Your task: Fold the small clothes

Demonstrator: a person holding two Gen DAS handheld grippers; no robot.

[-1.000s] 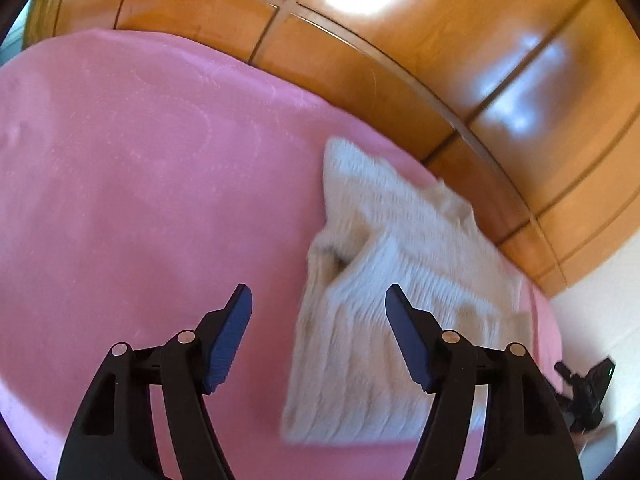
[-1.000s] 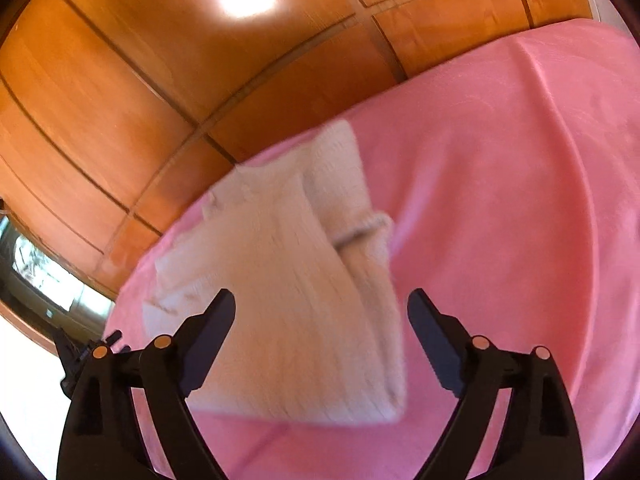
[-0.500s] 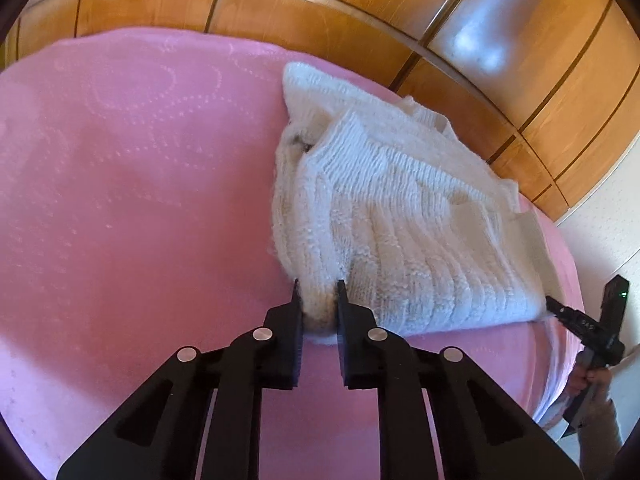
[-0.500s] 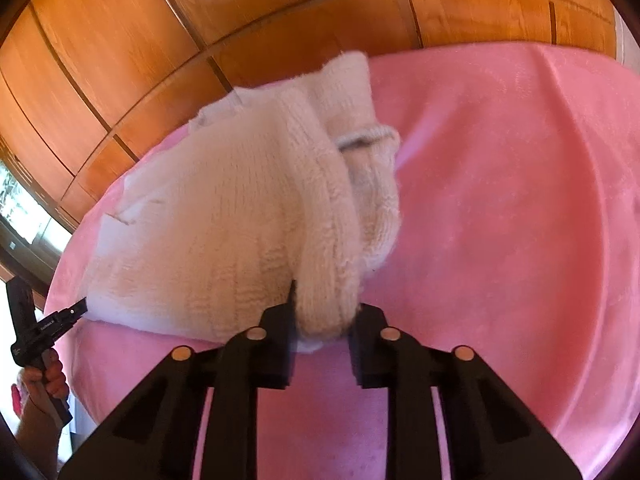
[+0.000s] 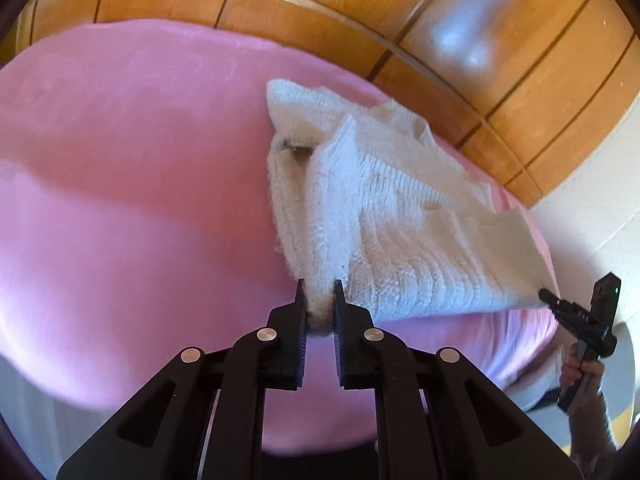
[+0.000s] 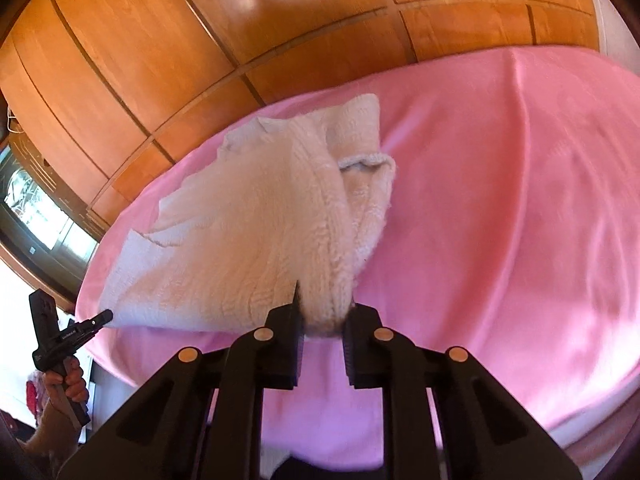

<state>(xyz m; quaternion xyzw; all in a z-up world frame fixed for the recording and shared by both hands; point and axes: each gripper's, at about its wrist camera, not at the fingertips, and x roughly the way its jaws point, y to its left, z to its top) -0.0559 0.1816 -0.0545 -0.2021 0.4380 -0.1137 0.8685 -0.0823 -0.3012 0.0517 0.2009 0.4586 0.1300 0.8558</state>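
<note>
Pinching the near hem of the cream knit sweater (image 5: 400, 240), my left gripper (image 5: 319, 292) is clamped on one corner; my right gripper (image 6: 323, 307) is closing on the other. With the sweater on the pink bedspread (image 5: 140, 180), I'd lift both corners level and carry them evenly to the far edge.

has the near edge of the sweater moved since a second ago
Yes. The sweater edge lay flat on the pink blanket then; now it hangs raised off it, pinched by both tools.
</note>
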